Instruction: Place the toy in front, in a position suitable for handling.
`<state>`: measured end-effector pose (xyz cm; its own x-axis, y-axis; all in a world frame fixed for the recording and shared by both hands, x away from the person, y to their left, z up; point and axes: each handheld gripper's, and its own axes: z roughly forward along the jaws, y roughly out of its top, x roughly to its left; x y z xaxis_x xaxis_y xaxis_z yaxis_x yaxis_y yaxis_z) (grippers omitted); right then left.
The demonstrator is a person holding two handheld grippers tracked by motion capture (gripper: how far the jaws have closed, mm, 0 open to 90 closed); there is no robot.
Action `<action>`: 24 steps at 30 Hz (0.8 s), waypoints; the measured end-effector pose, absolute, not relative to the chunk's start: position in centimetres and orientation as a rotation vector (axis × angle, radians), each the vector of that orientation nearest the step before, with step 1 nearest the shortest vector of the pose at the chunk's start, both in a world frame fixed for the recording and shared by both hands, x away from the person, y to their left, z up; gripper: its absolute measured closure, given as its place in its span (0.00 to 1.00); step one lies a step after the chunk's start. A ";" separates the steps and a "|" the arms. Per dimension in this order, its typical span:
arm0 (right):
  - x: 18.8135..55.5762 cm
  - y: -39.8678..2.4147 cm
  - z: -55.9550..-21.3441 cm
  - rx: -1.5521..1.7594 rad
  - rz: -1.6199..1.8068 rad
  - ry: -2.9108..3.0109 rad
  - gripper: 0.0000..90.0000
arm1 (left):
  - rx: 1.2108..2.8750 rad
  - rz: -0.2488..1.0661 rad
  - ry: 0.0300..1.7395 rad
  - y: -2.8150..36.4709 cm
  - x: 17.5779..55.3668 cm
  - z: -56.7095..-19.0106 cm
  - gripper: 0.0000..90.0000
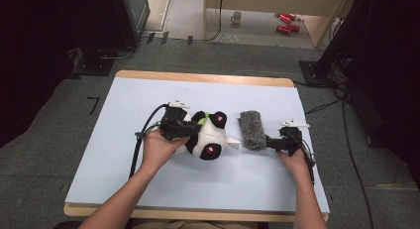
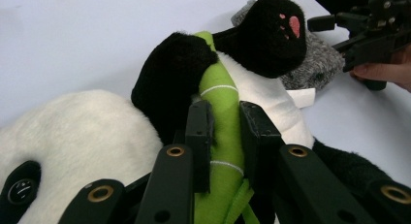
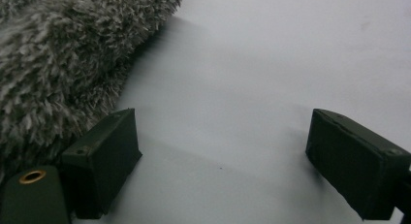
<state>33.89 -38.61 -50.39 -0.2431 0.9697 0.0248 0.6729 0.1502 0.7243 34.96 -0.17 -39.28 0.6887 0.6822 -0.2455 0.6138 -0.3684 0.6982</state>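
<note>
A black-and-white panda plush (image 1: pixel 212 139) lies on the pale sheet (image 1: pixel 148 90), pink paw pads up. It hugs a green bamboo stalk (image 2: pixel 224 122). My left gripper (image 2: pixel 225 110) is shut on that stalk, one pad on each side; from above, the left gripper (image 1: pixel 190 129) comes at the panda from the left. A grey fuzzy cloth (image 1: pixel 251 129) lies just right of the panda. My right gripper (image 3: pixel 223 136) stands open on the bare sheet, its left jaw beside the grey fuzzy cloth (image 3: pixel 63 49), nothing between the pads. The right gripper (image 1: pixel 270 142) sits at the cloth's right edge.
The sheet covers a wooden table (image 1: pixel 198 78). A white tag (image 2: pixel 301 97) sticks out from the panda toward the grey cloth. On the floor beyond are a mug (image 1: pixel 236 17), red cans (image 1: pixel 286 22) and cables (image 1: pixel 346 135). Bare sheet lies in front and at the back.
</note>
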 end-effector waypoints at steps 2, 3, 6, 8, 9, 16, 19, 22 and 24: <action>33.9 -38.6 -50.4 1.562 0.870 1.981 0.12 | 2.098 0.146 0.964 -0.4 34.8 -39.5 0.82; 33.9 -38.6 -50.4 1.562 0.870 1.981 0.12 | 2.098 0.146 0.964 -0.4 34.8 -39.5 0.82; 33.9 -38.6 -50.4 1.558 0.868 1.981 0.13 | 2.100 0.153 0.925 -0.1 34.9 -39.7 0.78; 33.9 -38.6 -50.4 1.562 0.869 1.980 0.13 | 2.085 0.125 0.928 0.3 35.1 -39.7 0.74; 33.9 -38.6 -50.4 1.564 0.870 1.980 0.13 | 2.076 0.116 0.925 0.4 35.1 -39.7 0.74; 33.7 -38.9 -49.9 1.607 0.847 1.960 0.27 | 2.018 0.103 0.838 1.0 35.2 -39.2 0.59; 33.8 -39.3 -49.6 1.631 0.806 1.954 0.30 | 2.018 0.112 0.820 1.2 35.1 -39.0 0.57; 33.6 -39.1 -48.8 1.600 0.754 1.938 0.35 | 2.020 0.112 0.817 1.5 35.2 -38.8 0.56; 33.4 -39.0 -48.0 1.606 0.794 1.896 0.38 | 2.022 0.105 0.817 1.8 35.3 -38.7 0.55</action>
